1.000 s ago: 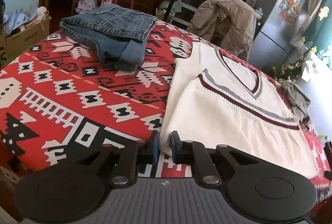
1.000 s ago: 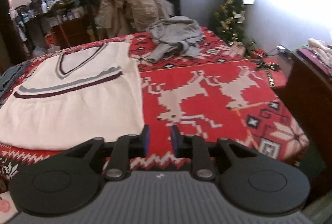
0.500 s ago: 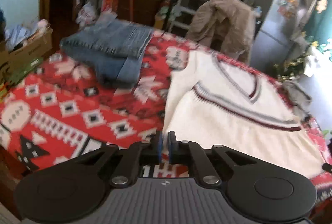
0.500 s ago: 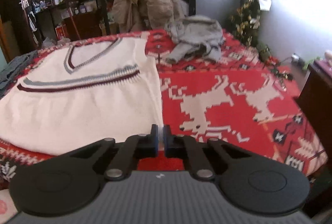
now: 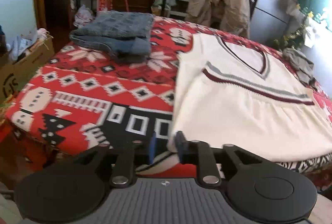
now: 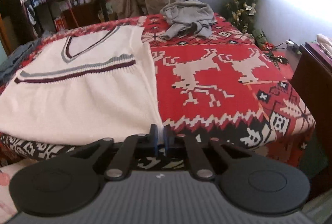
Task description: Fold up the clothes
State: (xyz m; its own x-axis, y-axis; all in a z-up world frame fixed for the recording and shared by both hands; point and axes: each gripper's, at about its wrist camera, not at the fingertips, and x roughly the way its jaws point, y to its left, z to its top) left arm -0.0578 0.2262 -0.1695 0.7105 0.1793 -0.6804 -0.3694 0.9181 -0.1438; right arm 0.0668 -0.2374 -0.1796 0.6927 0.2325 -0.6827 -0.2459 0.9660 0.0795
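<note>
A white knit vest with grey and maroon stripes lies on the red patterned tablecloth, its lower part doubled up toward the V-neck. My left gripper is open at the vest's near left corner, which rests against the right finger. In the right wrist view the vest fills the left half. There my right gripper is shut on the vest's near right corner, with white knit showing between the pads.
Folded blue jeans sit at the far left of the table. A crumpled grey garment lies at the far right. A tan jacket hangs over a chair behind. A cardboard box stands left, and dark wooden furniture right.
Both grippers pulled back toward the table's near edge. The left gripper, shut on the vest corner half a second ago, has opened. The right gripper closed on its corner and stays shut.
</note>
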